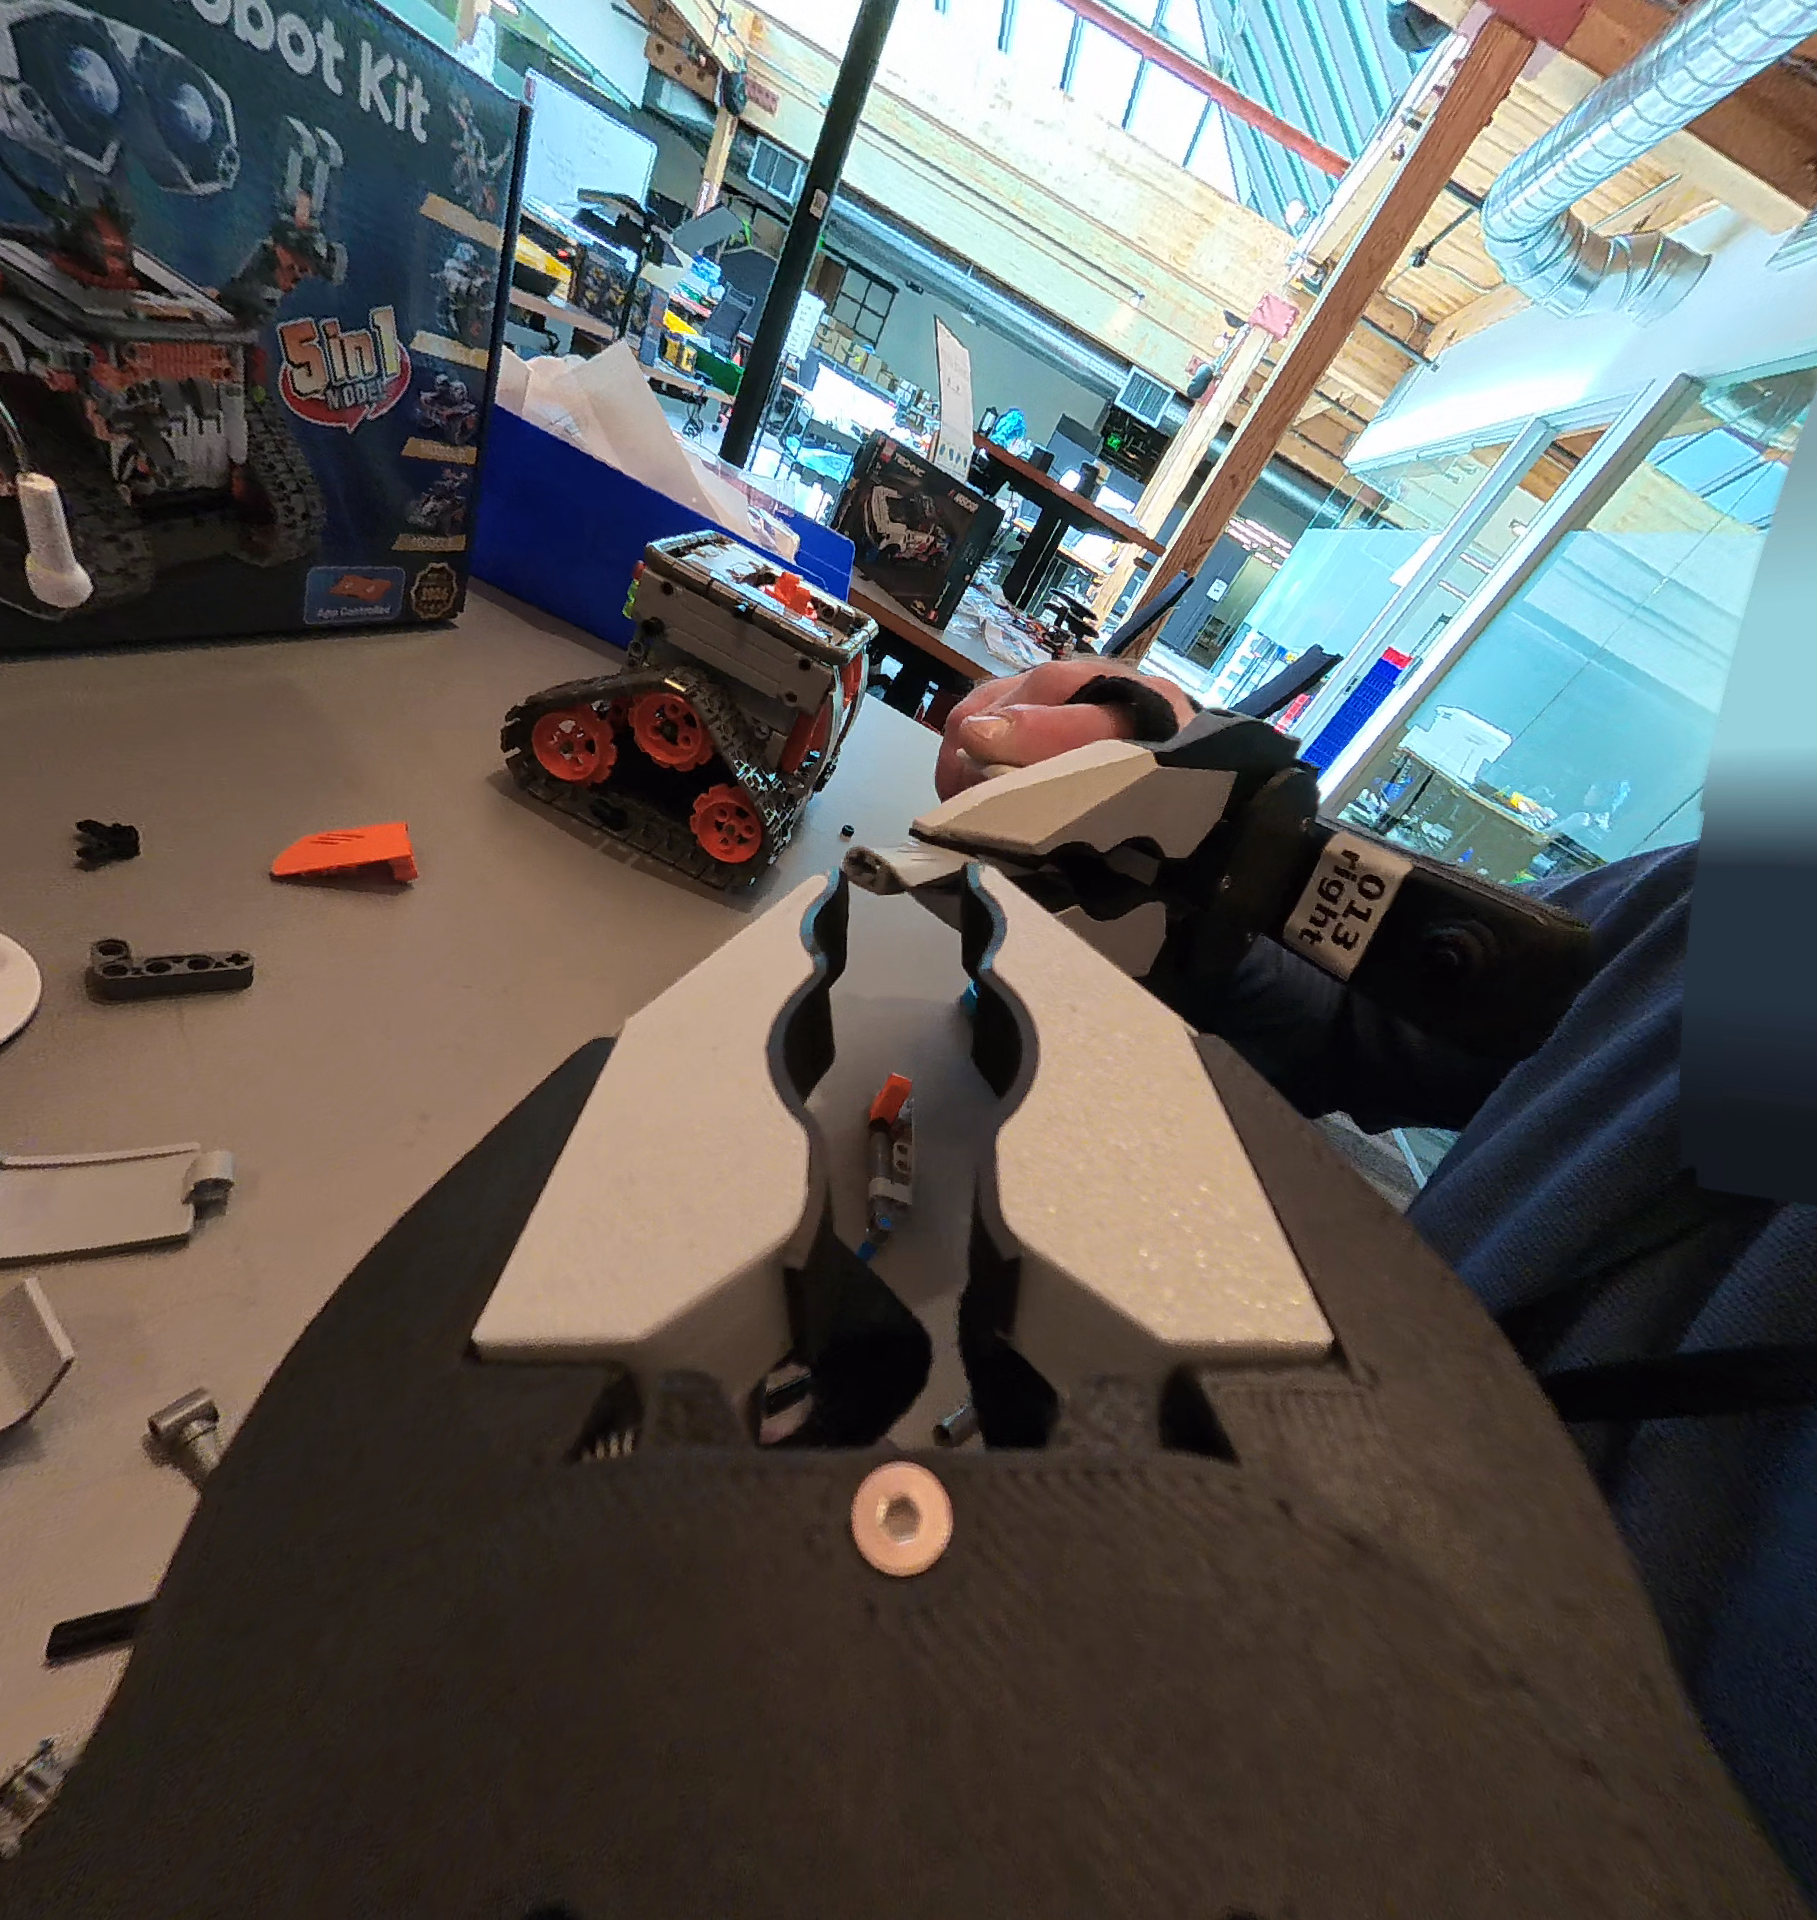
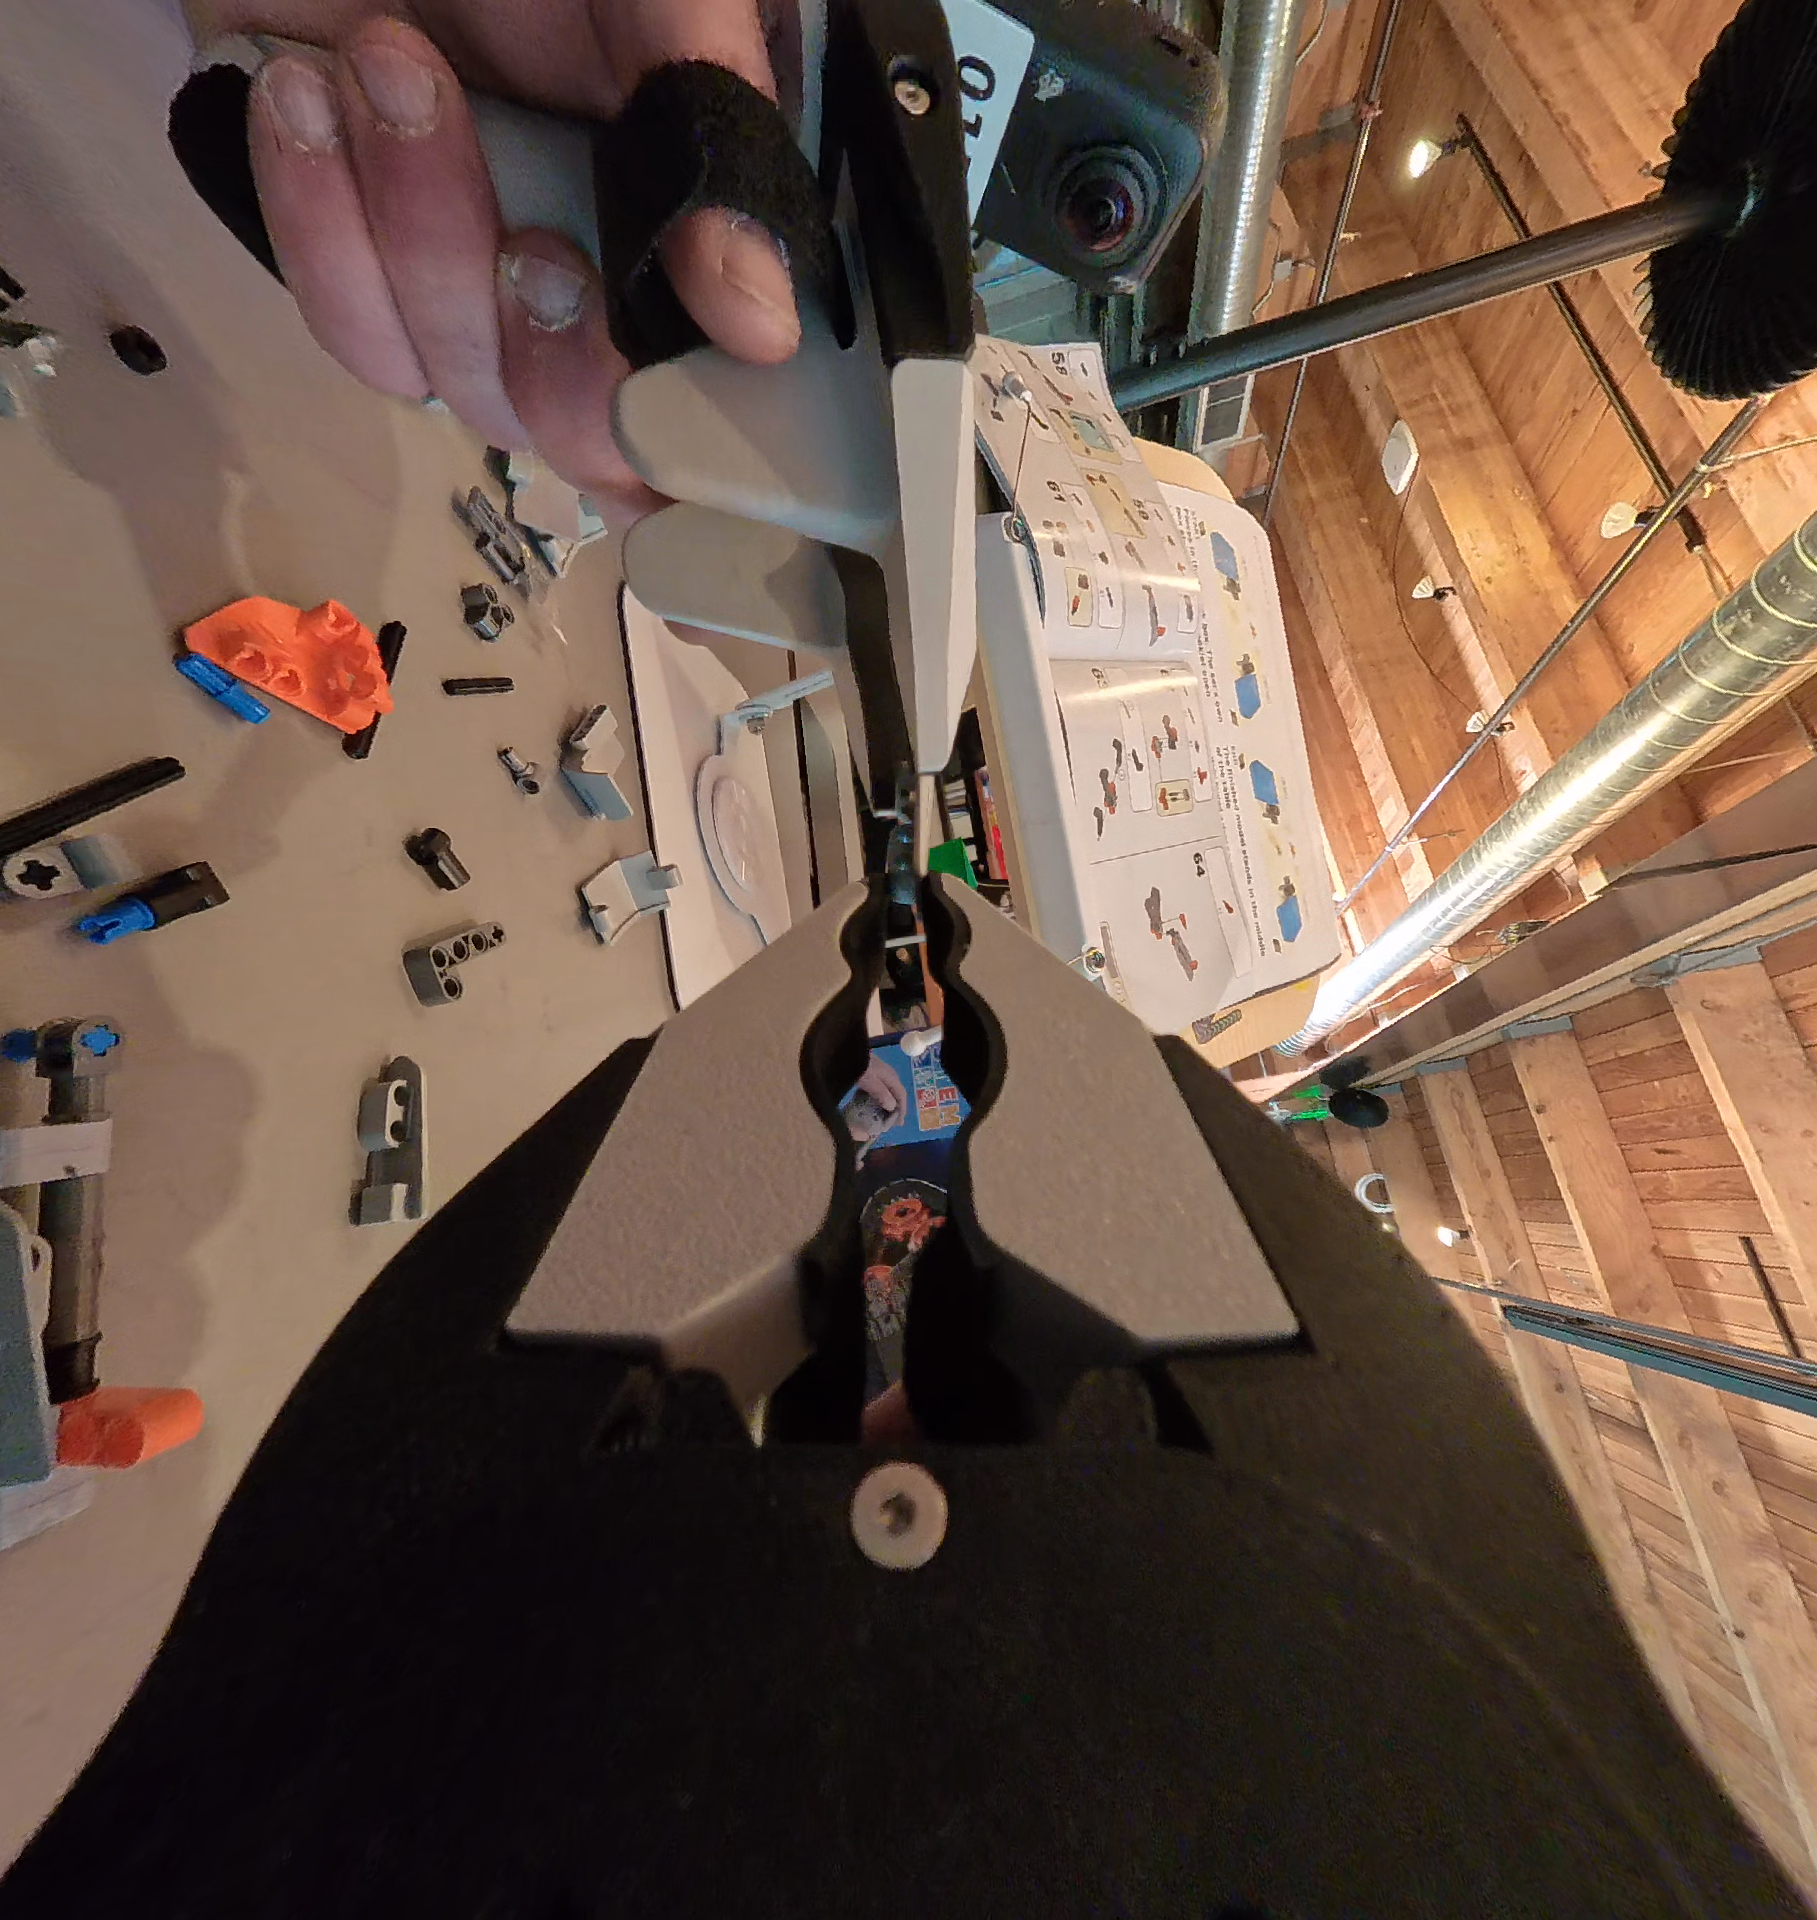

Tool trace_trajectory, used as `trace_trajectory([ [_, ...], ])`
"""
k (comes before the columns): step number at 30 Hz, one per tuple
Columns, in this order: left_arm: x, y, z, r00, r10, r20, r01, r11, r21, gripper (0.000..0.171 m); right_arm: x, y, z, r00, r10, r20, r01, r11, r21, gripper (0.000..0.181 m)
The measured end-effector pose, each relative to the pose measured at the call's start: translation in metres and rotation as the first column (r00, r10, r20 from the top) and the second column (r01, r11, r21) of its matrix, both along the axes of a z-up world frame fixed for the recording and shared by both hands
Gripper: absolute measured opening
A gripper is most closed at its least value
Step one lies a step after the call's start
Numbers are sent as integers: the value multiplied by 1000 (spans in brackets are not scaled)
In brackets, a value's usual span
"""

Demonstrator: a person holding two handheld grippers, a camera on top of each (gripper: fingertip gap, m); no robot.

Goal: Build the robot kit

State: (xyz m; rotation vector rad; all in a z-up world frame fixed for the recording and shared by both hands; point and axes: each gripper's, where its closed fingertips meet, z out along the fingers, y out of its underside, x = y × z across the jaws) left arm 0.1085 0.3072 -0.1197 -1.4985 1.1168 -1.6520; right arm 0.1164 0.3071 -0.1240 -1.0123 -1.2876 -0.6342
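Note:
Both grippers meet tip to tip above the grey table [image 1: 384, 1049]. My left gripper [image 1: 906, 883] has its jaws narrowly apart, closed around the end of a small grey part [image 1: 888, 868]. My right gripper [image 1: 919, 836] comes in from the right, held by a hand [image 1: 1029, 717], and pinches the same part. In the right wrist view my right gripper [image 2: 899, 888] is turned on its side and shut on the small part [image 2: 899, 862]. The left gripper [image 2: 909, 774] reaches down from above, seen edge-on, its tip touching the part's upper end.
A tracked robot model [image 1: 696, 717] with orange wheels stands just beyond the grippers, with a kit box [image 1: 208, 312] and a blue bin [image 1: 571, 520] behind. Loose pieces lie around: an orange panel [image 1: 348, 852], a dark L-beam [image 1: 166, 968], an orange block [image 2: 291, 660]. An open instruction booklet [image 2: 1143, 675] stands behind. The tips of both grippers are at nearly the same place. The orange panel [image 1: 348, 852] is about 20 cm from both grippers' fingertips.

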Motion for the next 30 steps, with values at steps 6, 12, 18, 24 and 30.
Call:
trace_trajectory([
  [6,2,5,2,999,26,19,-25,999,-48,16,0,4,3,997,-62,52,58,995,85,4],
  [12,1,8,14,995,30,100,-12,984,-178,8,-1,8,13,987,-143,70,124,968,219,4],
  [18,5,9,13,992,47,116,-20,974,-225,9,-4,11,13,983,-169,77,144,955,259,4],
  [24,6,9,14,990,57,128,-28,975,-219,6,-6,10,12,984,-160,74,137,959,248,4],
  [30,5,6,14,993,35,110,-19,989,-149,4,-7,7,11,996,-93,-12,94,987,129,6],
])
